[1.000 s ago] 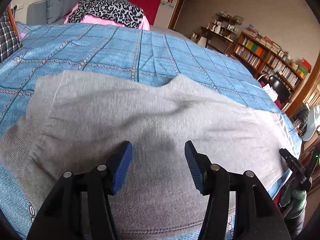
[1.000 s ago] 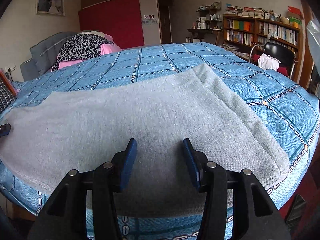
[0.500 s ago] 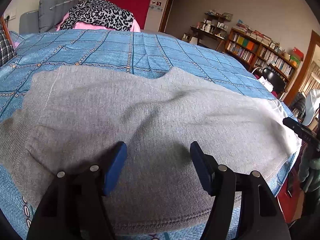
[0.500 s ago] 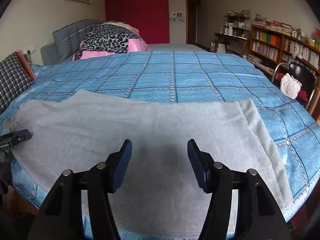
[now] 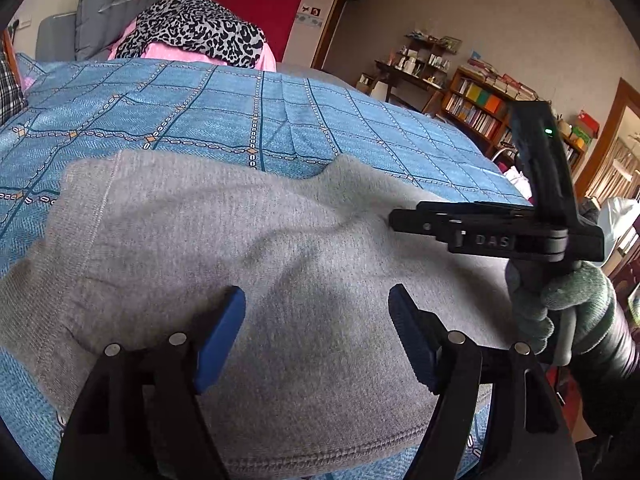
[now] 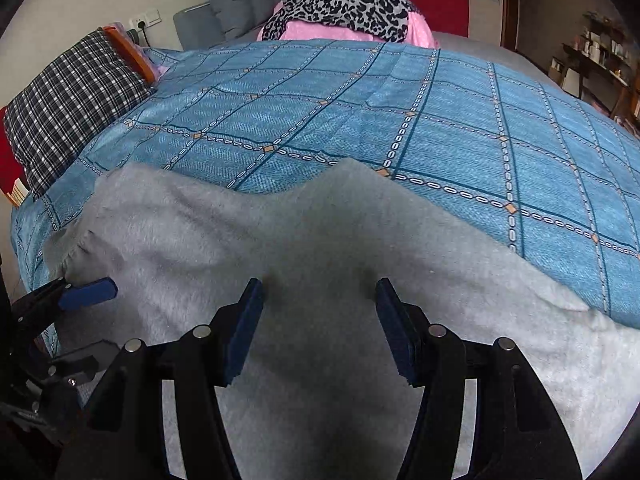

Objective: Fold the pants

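Note:
Grey sweatpants (image 5: 240,248) lie flat, folded lengthwise, across the near edge of a bed; they also fill the lower half of the right wrist view (image 6: 320,248). My left gripper (image 5: 316,336) is open and empty, hovering over the waistband end of the pants. My right gripper (image 6: 318,326) is open and empty above the middle of the pants. The right gripper also shows side-on in the left wrist view (image 5: 496,232), held by a gloved hand. A blue pad of the left gripper (image 6: 86,291) shows at the left of the right wrist view.
The bed has a blue checked cover (image 5: 248,120) (image 6: 400,120). A leopard-print and pink pile (image 5: 192,36) lies at the headboard. A plaid pillow (image 6: 68,100) sits at the far left. Bookshelves and a desk (image 5: 480,104) stand beyond the bed.
The right gripper has swung left toward the middle of the pants and now appears in the left wrist view. Both grippers stay open; the pants have not moved.

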The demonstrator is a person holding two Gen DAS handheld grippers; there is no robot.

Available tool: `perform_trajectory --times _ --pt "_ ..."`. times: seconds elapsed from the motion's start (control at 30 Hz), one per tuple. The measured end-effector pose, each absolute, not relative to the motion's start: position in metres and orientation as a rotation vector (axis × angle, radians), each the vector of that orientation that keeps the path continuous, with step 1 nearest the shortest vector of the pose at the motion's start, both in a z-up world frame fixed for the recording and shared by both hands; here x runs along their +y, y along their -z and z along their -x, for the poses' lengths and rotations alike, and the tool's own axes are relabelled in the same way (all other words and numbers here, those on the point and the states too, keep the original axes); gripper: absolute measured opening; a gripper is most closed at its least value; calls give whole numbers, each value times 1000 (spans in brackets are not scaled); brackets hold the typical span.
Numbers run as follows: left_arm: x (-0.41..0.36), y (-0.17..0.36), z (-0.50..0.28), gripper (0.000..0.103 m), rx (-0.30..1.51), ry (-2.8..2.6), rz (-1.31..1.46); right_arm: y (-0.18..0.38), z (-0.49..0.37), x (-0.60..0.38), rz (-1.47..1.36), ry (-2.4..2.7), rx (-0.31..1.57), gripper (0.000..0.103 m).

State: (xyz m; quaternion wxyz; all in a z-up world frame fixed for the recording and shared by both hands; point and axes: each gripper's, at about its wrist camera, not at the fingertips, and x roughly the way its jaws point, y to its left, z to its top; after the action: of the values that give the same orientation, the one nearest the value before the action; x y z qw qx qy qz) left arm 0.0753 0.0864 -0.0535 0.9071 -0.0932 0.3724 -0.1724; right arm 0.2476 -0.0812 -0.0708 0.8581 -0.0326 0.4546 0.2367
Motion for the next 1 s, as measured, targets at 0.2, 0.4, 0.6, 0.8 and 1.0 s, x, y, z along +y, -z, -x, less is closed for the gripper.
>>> perform_trajectory --times 0.2,0.4,0.6,0.8,1.0 --pt "92 65 -69 74 772 387 176 96 -303 -59 62 -463 1049 60" --pt "98 61 -68 74 779 404 197 99 -333 -45 96 -415 1045 62" --pt "96 40 -74 75 735 350 196 100 -340 -41 104 -404 1008 62" --pt "100 46 -92 76 752 235 156 81 -325 -59 44 -394 921 62" --pt "95 55 -96 76 752 179 80 54 -289 -86 52 -379 836 62"
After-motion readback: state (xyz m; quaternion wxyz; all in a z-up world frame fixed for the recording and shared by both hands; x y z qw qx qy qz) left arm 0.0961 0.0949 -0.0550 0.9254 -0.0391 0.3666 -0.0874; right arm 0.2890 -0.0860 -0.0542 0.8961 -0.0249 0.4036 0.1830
